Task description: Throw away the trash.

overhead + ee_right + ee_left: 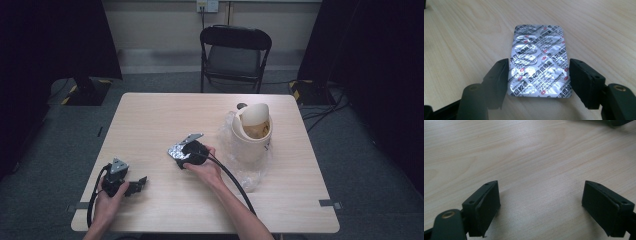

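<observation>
My right tongs (539,75) pinch a foil blister pack (539,62) mid-frame by its edges; my left tongs (540,205) sit spread over bare bench (529,152).

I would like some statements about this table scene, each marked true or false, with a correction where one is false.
1. The right claw has its jaws on either side of a silver blister pack. True.
2. The left claw holds a blister pack. False: its jaws stand wide apart with only bare table between them.
3. The small cream bin stands on a clear plastic bag. True.
4. The bin is on the person's left side of the table. False: it is on the right side, beyond the right claw.
5. A black folding chair stands beyond the far edge of the table. True.
</observation>
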A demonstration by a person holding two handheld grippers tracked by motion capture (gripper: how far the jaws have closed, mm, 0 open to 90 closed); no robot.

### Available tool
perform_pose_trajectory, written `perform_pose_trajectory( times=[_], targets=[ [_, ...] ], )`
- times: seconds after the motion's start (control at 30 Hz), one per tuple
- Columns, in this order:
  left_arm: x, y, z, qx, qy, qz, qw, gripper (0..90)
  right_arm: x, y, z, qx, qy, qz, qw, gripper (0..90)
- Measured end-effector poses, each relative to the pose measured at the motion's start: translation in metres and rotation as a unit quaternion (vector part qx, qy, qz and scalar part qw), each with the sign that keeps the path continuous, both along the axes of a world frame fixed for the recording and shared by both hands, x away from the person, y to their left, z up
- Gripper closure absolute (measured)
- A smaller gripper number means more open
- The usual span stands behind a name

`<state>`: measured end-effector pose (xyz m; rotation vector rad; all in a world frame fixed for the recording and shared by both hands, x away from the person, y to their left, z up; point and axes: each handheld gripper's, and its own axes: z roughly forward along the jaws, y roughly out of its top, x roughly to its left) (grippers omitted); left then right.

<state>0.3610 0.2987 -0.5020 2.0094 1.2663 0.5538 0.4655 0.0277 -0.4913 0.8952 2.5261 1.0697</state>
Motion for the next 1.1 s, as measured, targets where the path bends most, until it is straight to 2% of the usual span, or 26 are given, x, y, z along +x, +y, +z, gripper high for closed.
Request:
perform_pose_trajectory(
  times=[0.17, 0.3, 0.7, 1.1],
  targets=[
    [0.0, 0.0, 0.0, 0.0, 0.0, 0.0, 1.0, 14.4, -0.004, -0.002, 0.006, 0.016, 0.004, 0.005, 0.9999, 34.3],
    [0.0, 0.0, 0.0, 0.0, 0.0, 0.0, 1.0, 14.4, -0.007, -0.005, 0.011, 0.02, 0.005, 0.009, 0.9998, 34.2],
    [0.0, 0.0, 0.0, 0.0, 0.0, 0.0, 1.0, 14.4, -0.015, -0.024, 0.034, 0.039, 0.002, 0.012, 0.9992, 34.2],
    [0.001, 0.0, 0.0, 0.002, 0.0, -0.001, 1.0, 14.0, -0.024, -0.046, 0.051, 0.056, -0.012, 0.015, 0.9982, 34.3]
  ],
)
